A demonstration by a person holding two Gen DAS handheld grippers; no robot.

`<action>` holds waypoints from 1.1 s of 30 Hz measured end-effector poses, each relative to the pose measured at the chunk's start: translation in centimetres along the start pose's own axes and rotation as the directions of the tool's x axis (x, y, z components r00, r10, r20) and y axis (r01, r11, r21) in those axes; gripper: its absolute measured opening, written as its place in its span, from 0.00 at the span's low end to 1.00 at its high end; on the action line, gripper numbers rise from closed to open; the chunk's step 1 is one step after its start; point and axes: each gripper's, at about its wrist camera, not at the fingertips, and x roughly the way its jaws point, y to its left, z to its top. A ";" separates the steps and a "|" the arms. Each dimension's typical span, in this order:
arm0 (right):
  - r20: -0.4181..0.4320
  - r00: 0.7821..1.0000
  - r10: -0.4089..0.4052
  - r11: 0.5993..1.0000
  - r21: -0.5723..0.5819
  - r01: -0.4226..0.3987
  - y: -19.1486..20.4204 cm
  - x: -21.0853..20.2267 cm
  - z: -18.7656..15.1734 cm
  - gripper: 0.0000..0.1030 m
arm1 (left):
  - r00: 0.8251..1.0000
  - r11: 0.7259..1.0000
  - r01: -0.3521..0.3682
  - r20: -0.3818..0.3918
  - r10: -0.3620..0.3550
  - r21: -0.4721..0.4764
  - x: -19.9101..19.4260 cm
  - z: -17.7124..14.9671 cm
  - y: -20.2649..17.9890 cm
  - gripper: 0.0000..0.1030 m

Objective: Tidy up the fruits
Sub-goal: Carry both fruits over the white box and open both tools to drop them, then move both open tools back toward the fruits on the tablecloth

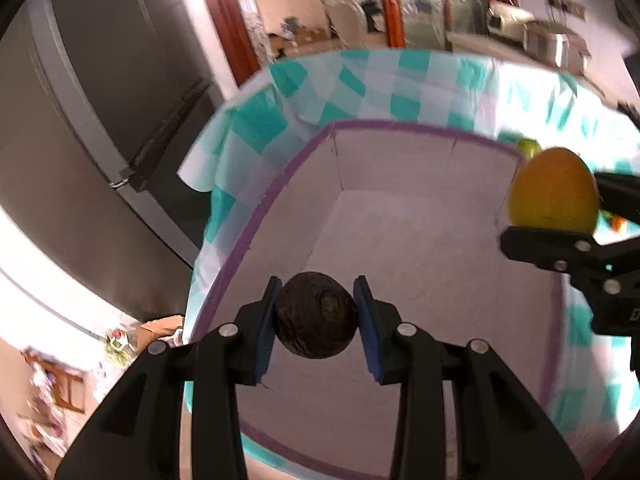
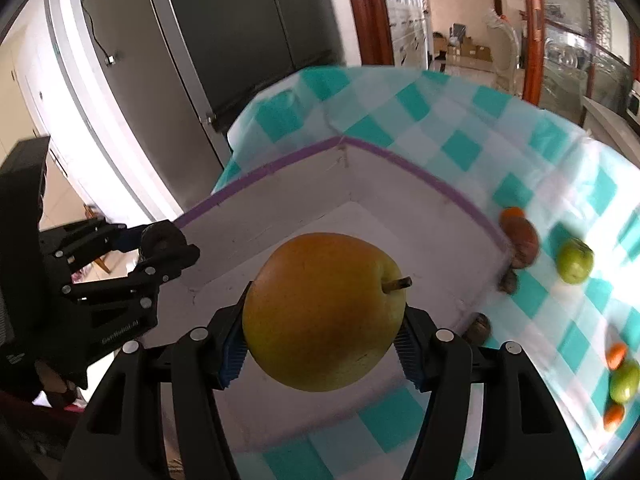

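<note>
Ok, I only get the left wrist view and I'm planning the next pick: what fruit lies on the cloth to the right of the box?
Observer: A green fruit lies on the checked cloth, apart from the box.
Operator: Anything right against the box?
Observer: A brown fruit sits at its outer wall, with a small orange one just behind.
Operator: My left gripper has the dark fruit. Is the pear held well?
Observer: The right gripper has its jaws shut on the pear at both sides, with the stem pointing right.
</note>
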 end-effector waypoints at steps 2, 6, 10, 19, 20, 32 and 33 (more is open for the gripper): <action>-0.057 0.998 -0.028 0.999 -0.036 0.026 0.8 2.1 0.2 0.59 | 0.999 0.999 0.018 -0.033 -0.017 0.041 1.3 -0.1 0.0 0.36; -0.172 0.979 -0.106 0.991 -0.095 0.091 1.7 5.7 -0.3 0.59 | 0.989 0.991 0.082 -0.133 -0.068 0.104 4.7 -0.4 0.3 0.36; -0.272 0.949 -0.162 0.986 -0.084 0.144 1.5 8.6 -1.5 0.59 | 0.975 0.974 0.131 -0.200 -0.094 0.185 6.8 -1.1 0.1 0.37; -0.322 0.919 -0.229 0.973 -0.099 0.208 1.3 9.8 -1.8 0.59 | 0.953 0.957 0.194 -0.272 -0.131 0.217 9.4 -0.4 0.3 0.43; -0.315 0.922 -0.223 0.974 -0.092 0.205 1.3 9.6 -1.8 0.60 | 0.952 0.957 0.200 -0.275 -0.138 0.212 9.4 -0.3 0.5 0.50; -0.148 0.974 -0.172 0.980 -0.126 0.154 2.0 4.5 -2.7 0.76 | 0.977 0.983 0.071 -0.212 -0.034 0.168 8.1 -0.9 0.8 0.82; -0.098 0.984 -0.148 0.984 -0.111 0.137 1.7 2.9 -2.8 0.76 | 0.988 0.991 0.030 -0.157 -0.009 0.131 7.0 -0.8 1.2 0.83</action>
